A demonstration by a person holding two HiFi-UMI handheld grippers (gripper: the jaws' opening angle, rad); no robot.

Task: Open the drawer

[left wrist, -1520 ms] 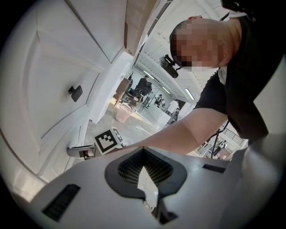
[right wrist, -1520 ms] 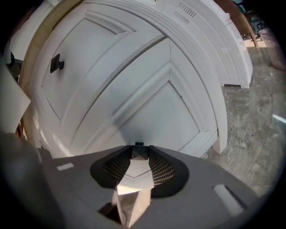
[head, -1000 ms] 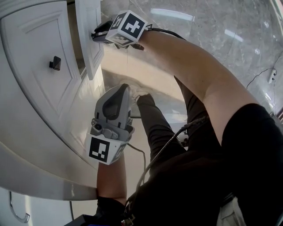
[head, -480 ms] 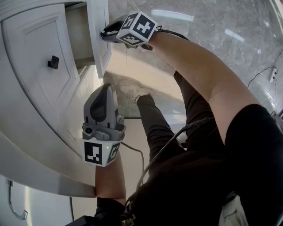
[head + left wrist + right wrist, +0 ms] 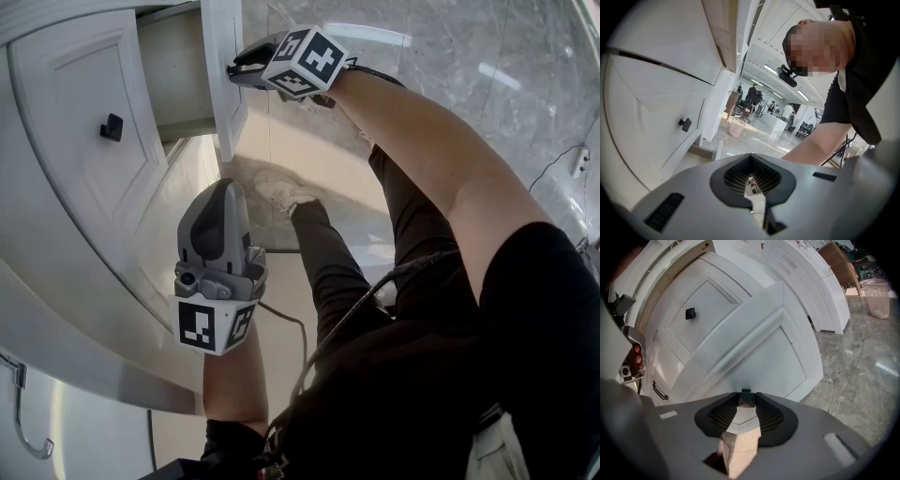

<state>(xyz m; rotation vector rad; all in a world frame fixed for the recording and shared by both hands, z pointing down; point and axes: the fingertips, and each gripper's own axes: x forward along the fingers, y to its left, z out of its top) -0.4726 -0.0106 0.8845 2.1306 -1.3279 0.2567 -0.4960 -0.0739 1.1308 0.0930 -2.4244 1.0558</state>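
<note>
My right gripper [image 5: 240, 69] has its fingers clamped on the small dark knob [image 5: 746, 391] of the drawer [image 5: 178, 80], which stands partway out of the white cabinet [image 5: 84, 141] at far left, so I judge I'm mid-pull. Next, I reckon, it needs a straight draw toward me without slipping off; my left gripper [image 5: 223, 192] hangs near, fingers together, empty

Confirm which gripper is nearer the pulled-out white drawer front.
Right. The right gripper is at the white drawer front, jaws closed on its small dark knob; the left gripper hangs lower in the head view, clear of it.
</note>
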